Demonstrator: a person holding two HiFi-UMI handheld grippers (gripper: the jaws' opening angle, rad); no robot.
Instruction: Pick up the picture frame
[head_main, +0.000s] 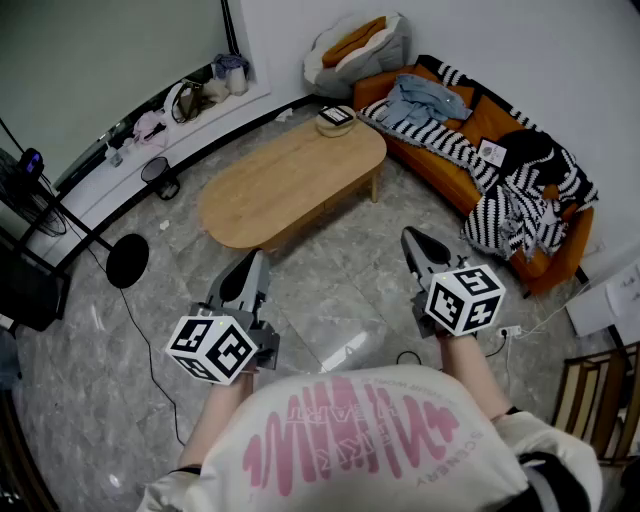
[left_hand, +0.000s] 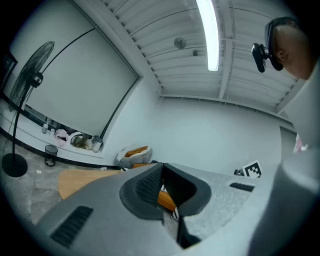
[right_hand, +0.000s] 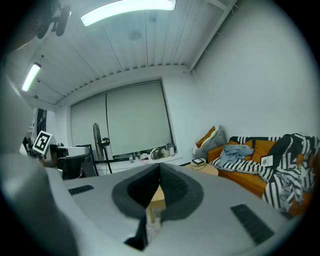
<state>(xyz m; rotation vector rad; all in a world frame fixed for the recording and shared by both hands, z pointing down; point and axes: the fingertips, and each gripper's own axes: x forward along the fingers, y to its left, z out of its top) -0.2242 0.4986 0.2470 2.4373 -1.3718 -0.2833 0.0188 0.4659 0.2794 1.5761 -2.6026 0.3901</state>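
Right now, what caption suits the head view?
Both shut, the left gripper and right gripper point toward an oval wooden table with a small dark-rimmed picture frame at its far end.

A: How was the left gripper (head_main: 252, 262) held?

B: Out ahead of the body, pointing forward, its jaws pressed together with nothing between them.

A: And the right gripper (head_main: 414, 240)?

B: Much the same: jaws closed and empty, aimed forward. The left forearm (head_main: 214, 420) and the right forearm (head_main: 480, 375) reached out from the torso, and the two grippers sat well apart.
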